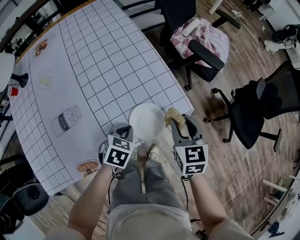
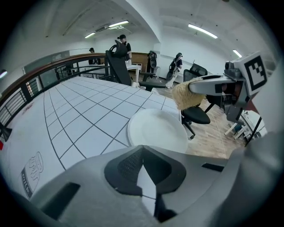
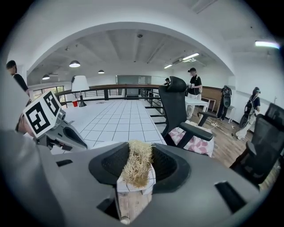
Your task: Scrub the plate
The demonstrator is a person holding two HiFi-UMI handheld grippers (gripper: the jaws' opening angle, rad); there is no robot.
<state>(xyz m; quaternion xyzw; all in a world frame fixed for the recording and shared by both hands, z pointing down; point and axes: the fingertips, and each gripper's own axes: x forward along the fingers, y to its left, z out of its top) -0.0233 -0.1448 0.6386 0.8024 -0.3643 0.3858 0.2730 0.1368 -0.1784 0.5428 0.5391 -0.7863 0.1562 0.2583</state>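
The white plate point(image 1: 146, 122) point(image 2: 157, 131) sits at the near right corner of the desk point(image 1: 93, 70), at about 5 o'clock on the desktop in the head view. Its near rim reaches past the desk's edge, over the wooden floor point(image 1: 220, 154). Whether it rests flat on the desk or is held slightly up cannot be told. The left hand-held gripper point(image 1: 126, 132) point(image 2: 143, 170) comes in at the plate's 7 o'clock, and its own view shows the two jaws closed on a thin white wedge of the rim. The right hand-held gripper point(image 1: 180, 123) point(image 3: 137, 170) is clamped on a straw-coloured fibrous scrubber point(image 1: 172, 115) point(image 3: 138, 162) point(image 2: 186, 95), which sticks up between its pads. The scrubber sits just beside the plate's 3 o'clock rim, and contact cannot be made out. The desk wears a white cover with a black grid, with a drawn milk bottle point(image 1: 67, 120) at about 9 o'clock from the plate. At 1 o'clock from the plate a black office chair point(image 1: 180, 14) carries a pink checked cloth point(image 1: 211, 35) on its seat. A second black chair point(image 1: 253, 112) stands on the floor at 3 o'clock, well apart from the desk.
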